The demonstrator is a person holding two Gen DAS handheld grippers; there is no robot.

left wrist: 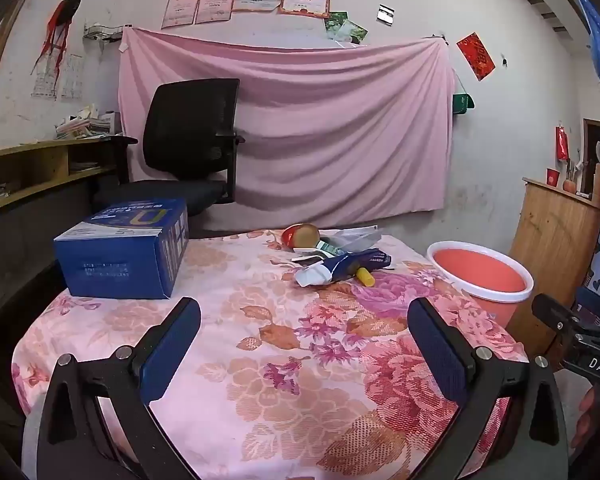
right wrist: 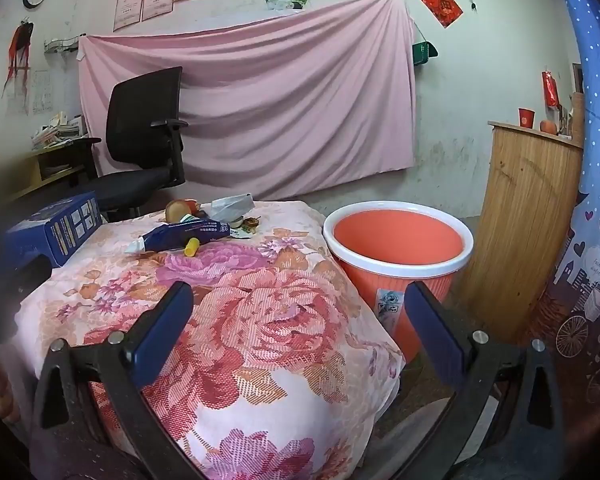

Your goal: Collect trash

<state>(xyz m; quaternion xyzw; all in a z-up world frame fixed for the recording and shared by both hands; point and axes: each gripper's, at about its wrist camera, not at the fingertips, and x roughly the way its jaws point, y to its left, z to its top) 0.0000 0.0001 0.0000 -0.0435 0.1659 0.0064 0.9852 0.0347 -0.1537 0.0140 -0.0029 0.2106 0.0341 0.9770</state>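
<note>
Both hand-held grippers are spread wide with nothing between the pads: the left hand-held gripper (left wrist: pixel 304 338) and the right hand-held gripper (right wrist: pixel 298 322) hang over the near end of the floral-cloth surface (left wrist: pixel 260 360). The trash pile (left wrist: pixel 340 258) sits at the far end: a blue squeezed tube (right wrist: pixel 184 237), a yellow cap (right wrist: pixel 191 247) touching it, clear plastic wrap (right wrist: pixel 232 206), and a round brownish thing, maybe fruit. The orange bin (right wrist: pixel 398 248) stands just beside the surface, its label unreadable. A blue box (left wrist: pixel 126 252) shows print too blurry to read. "DAS" is legible on the other tool in the left view.
</note>
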